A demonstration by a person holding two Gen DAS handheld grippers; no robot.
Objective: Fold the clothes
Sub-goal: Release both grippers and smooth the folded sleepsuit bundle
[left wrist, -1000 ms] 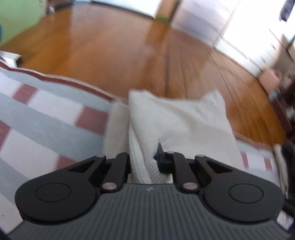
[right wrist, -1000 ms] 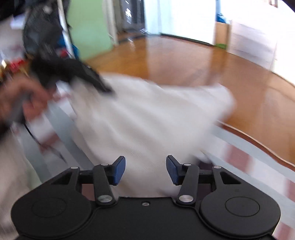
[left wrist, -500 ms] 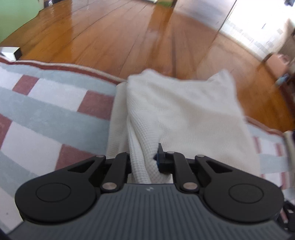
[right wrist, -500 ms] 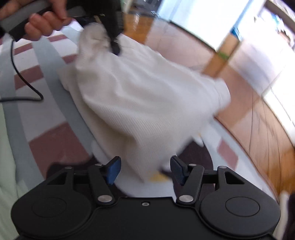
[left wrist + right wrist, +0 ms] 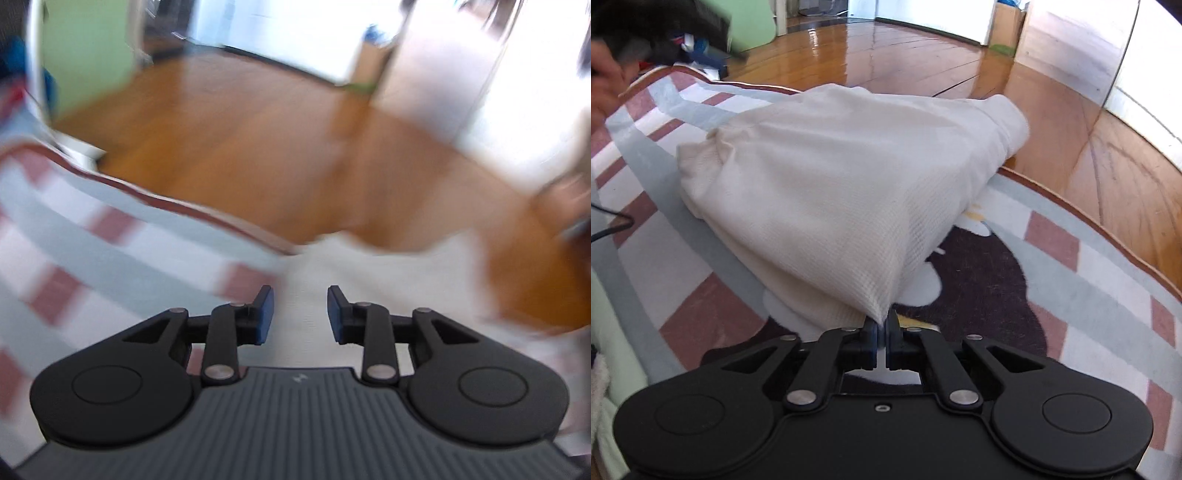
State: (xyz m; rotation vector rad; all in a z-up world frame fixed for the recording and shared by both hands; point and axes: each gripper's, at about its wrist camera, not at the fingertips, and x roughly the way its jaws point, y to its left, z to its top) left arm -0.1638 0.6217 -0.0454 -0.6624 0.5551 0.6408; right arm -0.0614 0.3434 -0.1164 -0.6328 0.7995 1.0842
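Left gripper [image 5: 297,314] now released, right gripper [image 5: 881,341] newly pinching white garment [image 5: 842,177] corner

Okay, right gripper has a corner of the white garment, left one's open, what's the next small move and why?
Probably lift the right gripper slightly and carry its pinched corner across the white garment, which lies bunched on the rug; the open left gripper holds nothing.

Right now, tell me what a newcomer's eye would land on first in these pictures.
First, the cream waffle-knit garment, heaped on the checked rug near its edge by the wooden floor, one corner pinched in the shut right tool. Next, the left tool, open and empty, above the same cloth in a heavily blurred view. A dark cartoon patch on the rug shows beside the garment.
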